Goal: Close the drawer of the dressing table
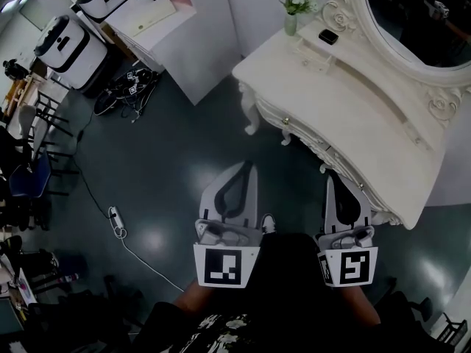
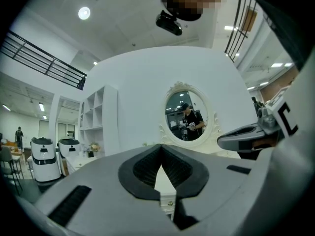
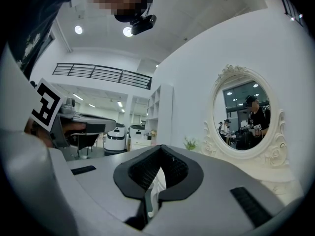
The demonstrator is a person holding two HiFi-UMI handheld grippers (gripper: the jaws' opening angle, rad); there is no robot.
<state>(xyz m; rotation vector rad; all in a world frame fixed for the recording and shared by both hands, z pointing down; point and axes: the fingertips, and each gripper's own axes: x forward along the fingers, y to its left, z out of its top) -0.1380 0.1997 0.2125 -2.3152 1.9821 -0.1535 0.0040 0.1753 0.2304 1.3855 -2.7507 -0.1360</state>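
Facing dressing table (image 1: 353, 116) at far right of scene, mirror (image 1: 419, 13) behind it, carved front turned toward near left. Holding both grippers level and side by side, short of that front as far as the views show.

Read left gripper (image 1: 249, 166) as closed: pads pressed together, nothing between. Read right gripper (image 1: 333, 176) the same, closed and empty, lying nearer the table's front than the left.

Spotted drawer (image 2: 166, 195) only in left gripper view, as a pale front with a small knob (image 2: 169, 203), seen through the slit under the pads, straight ahead. Cannot tell from any view how far pulled out.

Judged step in hand: reach, then push.
- Keep jaws closed and use the joined tips as a blunt pusher; no grip on knob needed.
- Set tips flat on drawer front just beside knob, near the middle, to avoid skewing on the runners.
- Push level and straight toward the mirror side, slow at the end, stop once flush with carved front.
- Keep right gripper clear of the table corner, or place on the other half of the front for an even push.
- Avoid jolting vase (image 1: 291, 22) at far left of the top.
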